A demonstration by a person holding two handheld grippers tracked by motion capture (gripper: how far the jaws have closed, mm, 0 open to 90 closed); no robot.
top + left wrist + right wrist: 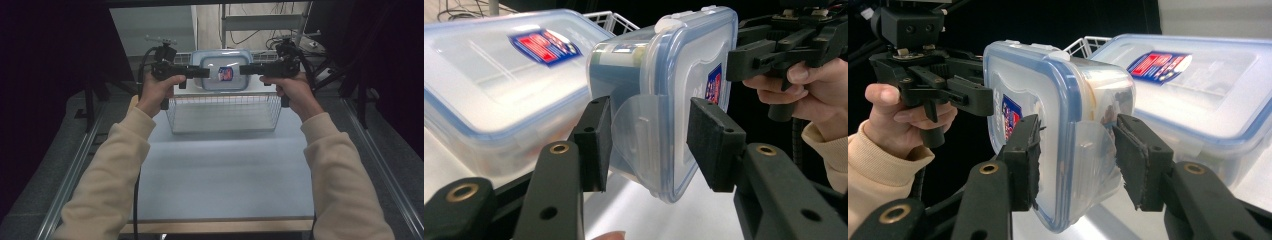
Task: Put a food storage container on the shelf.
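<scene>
1. Centrally, left gripper (649, 145): jaws partly apart, clamped on the clear latch flap at one end of the small lidded container (674, 100); one pad lies against the flap's body side, the other against the blue-rimmed lid.
2. Right gripper (1078, 160): jaws likewise partly apart, clamped on the opposite end of the same container, over its latch flap.
3. Small lidded container (225, 75): clear plastic, blue seal, red-and-blue label on the lid. Held between the two grippers, tipped on edge with the lid facing the person, above the far rim of the wire basket. Contents: a pale cylindrical item shows through the wall in the left gripper view; dark and pale pieces show through it in the right gripper view; identity cannot be told.
4. Large lidded container (499, 85): same make, flat on the table just behind the held one; contents too clouded to tell.
5. Wire basket (222, 112): white, on the table (220, 175), seen whole in the high view; the gripper views catch just its corner (1088, 42).
6. Each gripper view shows the opposite hand (804, 90) on its gripper.
</scene>
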